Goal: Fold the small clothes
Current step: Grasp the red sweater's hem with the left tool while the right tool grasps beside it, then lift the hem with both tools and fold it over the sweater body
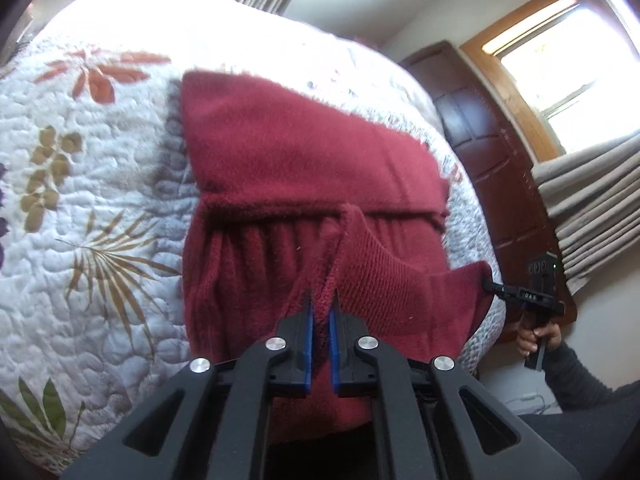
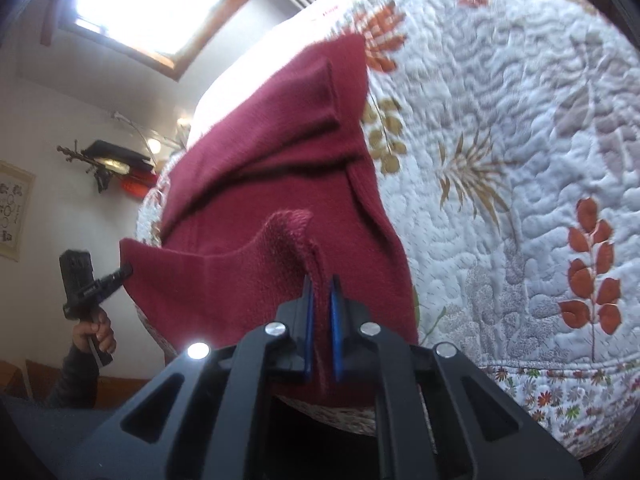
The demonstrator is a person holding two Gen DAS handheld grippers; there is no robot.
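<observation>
Burgundy knit garment [image 1: 304, 168] is spread on the quilted bedspread [image 1: 80, 200], near its edge. Its near hem is pinched by left gripper [image 1: 322, 300] and right gripper [image 2: 320, 284], corners raised for folding.
</observation>
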